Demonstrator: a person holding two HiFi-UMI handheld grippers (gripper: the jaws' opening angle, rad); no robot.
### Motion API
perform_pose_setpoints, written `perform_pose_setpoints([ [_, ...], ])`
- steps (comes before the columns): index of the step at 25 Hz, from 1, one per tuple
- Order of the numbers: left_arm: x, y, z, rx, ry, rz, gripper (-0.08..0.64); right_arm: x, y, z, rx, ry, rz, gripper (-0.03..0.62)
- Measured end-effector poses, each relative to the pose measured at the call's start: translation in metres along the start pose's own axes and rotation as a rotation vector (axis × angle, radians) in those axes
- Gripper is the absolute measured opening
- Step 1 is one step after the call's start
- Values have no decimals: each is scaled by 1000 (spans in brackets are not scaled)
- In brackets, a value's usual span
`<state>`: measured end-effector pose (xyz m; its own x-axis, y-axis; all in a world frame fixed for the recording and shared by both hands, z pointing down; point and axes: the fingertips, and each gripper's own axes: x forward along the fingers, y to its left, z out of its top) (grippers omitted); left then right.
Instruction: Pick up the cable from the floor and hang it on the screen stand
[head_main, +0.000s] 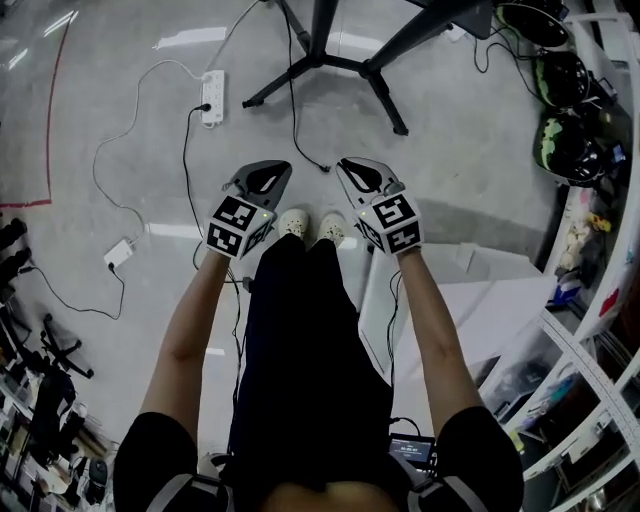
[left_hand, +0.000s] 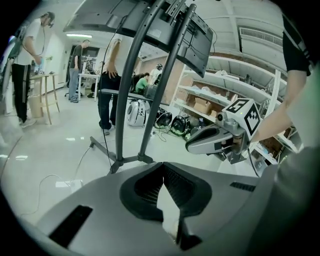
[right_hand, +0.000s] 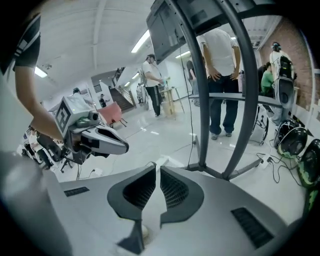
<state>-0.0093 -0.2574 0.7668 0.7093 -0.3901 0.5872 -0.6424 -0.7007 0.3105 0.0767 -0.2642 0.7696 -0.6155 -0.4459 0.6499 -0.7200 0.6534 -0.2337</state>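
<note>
— Are your tongs holding anything?
— No. My left tongs (head_main: 272, 172) and right tongs (head_main: 352, 168) are both closed, with nothing between them.
— Where's the cable (head_main: 322, 168)?
— On the floor (head_main: 450, 180), its end just ahead of both tongs, trailing past the screen stand (head_main: 318, 58).

— Where does the thin black cable (head_main: 292, 105) lie?
— On the grey concrete floor (head_main: 450, 160), ahead of the person's pale shoes (head_main: 293, 222), running back to the black splay-legged metal screen stand (head_main: 322, 58).
— And the white plastic power strip (head_main: 212, 97)?
— Left of that stand.
</note>
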Motion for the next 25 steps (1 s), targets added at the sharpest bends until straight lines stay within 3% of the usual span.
perform_pose_setpoints([
  [4, 48, 18, -56, -34, 45, -10, 8, 44, -27, -55, -28, 46, -15, 28],
  [9, 113, 33, -130, 37, 116, -21, 8, 104, -49, -129, 2, 102, 4, 28],
  [13, 162, 35, -176, 72, 167, -49, 8, 140, -54, -183, -28, 157, 10, 28],
  [18, 205, 57, -227, -11, 202, 3, 8, 181, -55, -248, -31, 249, 26, 26],
  [25, 253, 81, -333, -247, 342, 34, 8, 225, -73, -319, -46, 304, 4, 27],
])
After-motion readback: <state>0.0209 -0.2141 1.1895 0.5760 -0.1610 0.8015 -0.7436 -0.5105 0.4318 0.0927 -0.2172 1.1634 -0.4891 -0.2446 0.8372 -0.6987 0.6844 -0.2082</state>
